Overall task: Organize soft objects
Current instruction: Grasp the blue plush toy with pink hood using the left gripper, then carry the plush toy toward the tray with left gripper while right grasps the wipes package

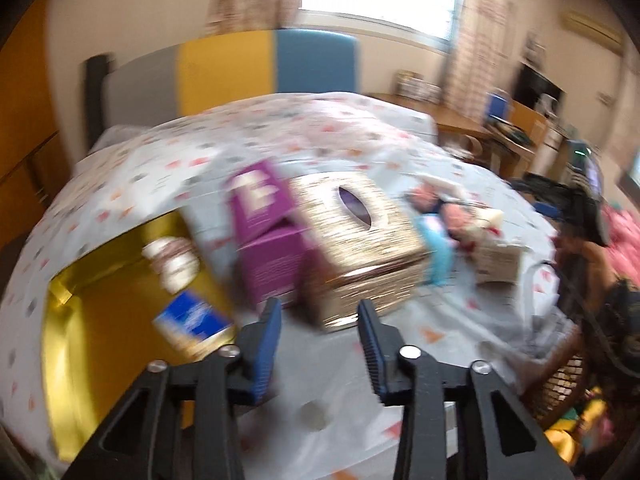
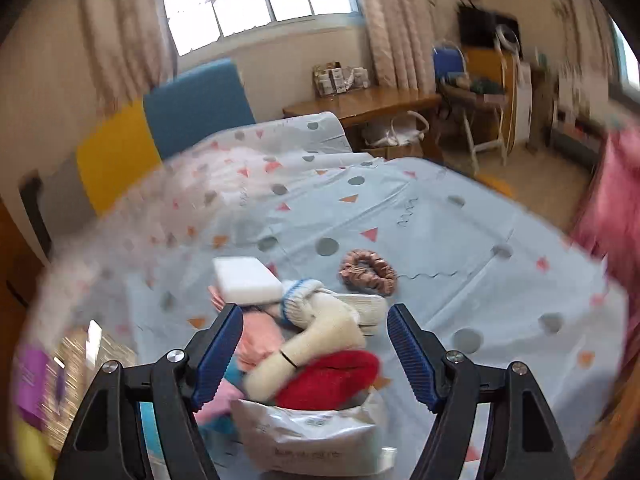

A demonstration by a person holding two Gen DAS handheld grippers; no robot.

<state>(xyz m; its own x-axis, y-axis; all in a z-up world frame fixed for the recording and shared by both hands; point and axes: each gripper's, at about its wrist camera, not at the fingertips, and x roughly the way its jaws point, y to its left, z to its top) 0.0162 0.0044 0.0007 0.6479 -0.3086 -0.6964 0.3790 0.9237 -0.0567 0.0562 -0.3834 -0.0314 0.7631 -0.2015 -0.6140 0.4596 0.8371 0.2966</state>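
In the right wrist view a pile of soft things lies on the bed: a white sponge block (image 2: 247,281), a cream sock with a blue-striped cuff (image 2: 316,320), a red knit piece (image 2: 332,380), pink cloth (image 2: 258,340) and a white plastic pack (image 2: 316,436). A pink scrunchie (image 2: 368,271) lies apart, farther back. My right gripper (image 2: 316,322) is open and empty over the pile. My left gripper (image 1: 320,316) is open and empty, just in front of a woven tissue box (image 1: 360,236). The same pile (image 1: 460,220) shows blurred at the right.
A purple box (image 1: 266,236) leans against the tissue box. A yellow tray (image 1: 76,360) at the left holds a white jar (image 1: 172,260) and a blue can (image 1: 192,320). The patterned bedsheet (image 2: 440,232) spreads to the right. A desk (image 2: 368,102) stands behind.
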